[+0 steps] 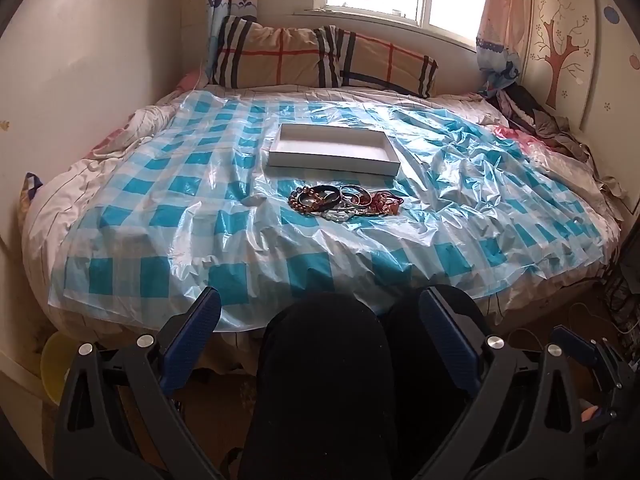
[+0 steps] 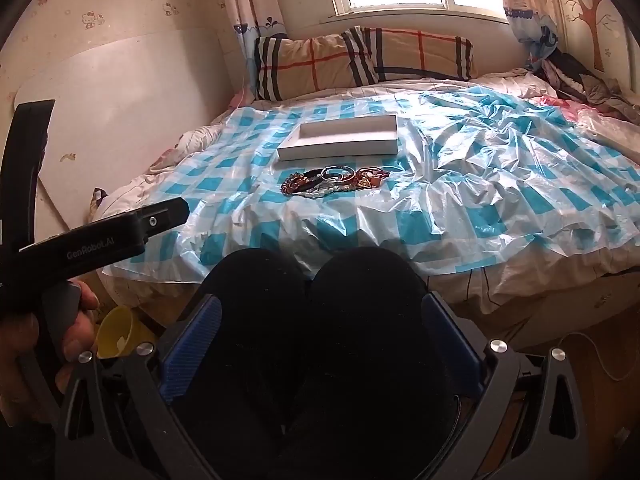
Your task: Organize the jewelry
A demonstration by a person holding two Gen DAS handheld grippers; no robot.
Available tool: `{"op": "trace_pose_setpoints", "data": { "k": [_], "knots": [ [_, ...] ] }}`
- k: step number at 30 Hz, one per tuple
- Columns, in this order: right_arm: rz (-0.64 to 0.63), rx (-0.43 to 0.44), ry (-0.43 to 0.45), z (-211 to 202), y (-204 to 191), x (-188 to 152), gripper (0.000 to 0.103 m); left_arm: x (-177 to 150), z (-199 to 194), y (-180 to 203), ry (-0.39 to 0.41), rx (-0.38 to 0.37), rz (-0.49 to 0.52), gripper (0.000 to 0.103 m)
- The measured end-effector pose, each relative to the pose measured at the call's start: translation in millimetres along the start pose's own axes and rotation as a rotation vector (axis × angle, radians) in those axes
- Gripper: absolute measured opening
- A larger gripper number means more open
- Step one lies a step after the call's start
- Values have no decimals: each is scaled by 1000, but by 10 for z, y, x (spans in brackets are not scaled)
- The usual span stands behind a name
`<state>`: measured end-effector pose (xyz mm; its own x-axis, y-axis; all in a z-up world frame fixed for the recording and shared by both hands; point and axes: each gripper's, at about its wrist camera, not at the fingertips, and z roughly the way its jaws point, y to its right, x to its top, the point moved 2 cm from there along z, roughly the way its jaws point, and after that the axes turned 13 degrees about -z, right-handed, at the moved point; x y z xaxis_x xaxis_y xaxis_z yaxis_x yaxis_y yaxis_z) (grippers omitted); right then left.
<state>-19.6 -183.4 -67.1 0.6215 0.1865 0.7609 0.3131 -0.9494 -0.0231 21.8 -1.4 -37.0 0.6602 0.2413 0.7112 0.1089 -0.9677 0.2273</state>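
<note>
A pile of jewelry [image 1: 344, 199] [image 2: 334, 181], with bead bracelets, dark and silver bangles and reddish pieces, lies mid-bed on a blue-and-white checked plastic sheet [image 1: 168, 216] [image 2: 460, 200]. Just behind it sits a shallow white box [image 1: 334, 149] [image 2: 340, 142], nothing visible inside. My left gripper [image 1: 320, 300] is open, held low in front of the bed's near edge over the person's dark-clothed knees [image 1: 324, 360]. My right gripper [image 2: 322, 308] is open too, above the same knees [image 2: 312, 320]. Both are far short of the jewelry. Nothing is between either pair of blue fingers [image 1: 192, 332] [image 2: 192, 340].
Two striped pillows [image 1: 320, 60] [image 2: 360, 60] lean below the window. Crumpled clothes [image 1: 536, 120] pile at the bed's far right corner. A yellow tub [image 2: 118, 332] stands on the floor at the left. A hand grips the left tool's black handle [image 2: 100, 240]. Cables [image 1: 616, 304] lie on the floor right.
</note>
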Motion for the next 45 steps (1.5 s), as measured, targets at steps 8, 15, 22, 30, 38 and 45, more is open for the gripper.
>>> {"op": "trace_pose_setpoints", "data": {
  "k": [8,15,22,30,38,45],
  "knots": [
    [16,-11,-17,-8,9,-25,96,-1,-63,33,29,-4,6,95],
    [89,39,-13,-42,147,-153,96,33,-184,97,95,52,45,95],
    [76,192,-73,60,39,-220,96,78,-242,75,123,66,47,95],
    [25,167,-62,3,27,-185,96,106,-281,65,152,81,52,95],
    [-36,-53,98,-249,279,234,96,379,-478,101,310,170,111,95],
    [-134,-245,275,-585,420,521,96,549,-585,-82,323,181,92,95]
  ]
}}
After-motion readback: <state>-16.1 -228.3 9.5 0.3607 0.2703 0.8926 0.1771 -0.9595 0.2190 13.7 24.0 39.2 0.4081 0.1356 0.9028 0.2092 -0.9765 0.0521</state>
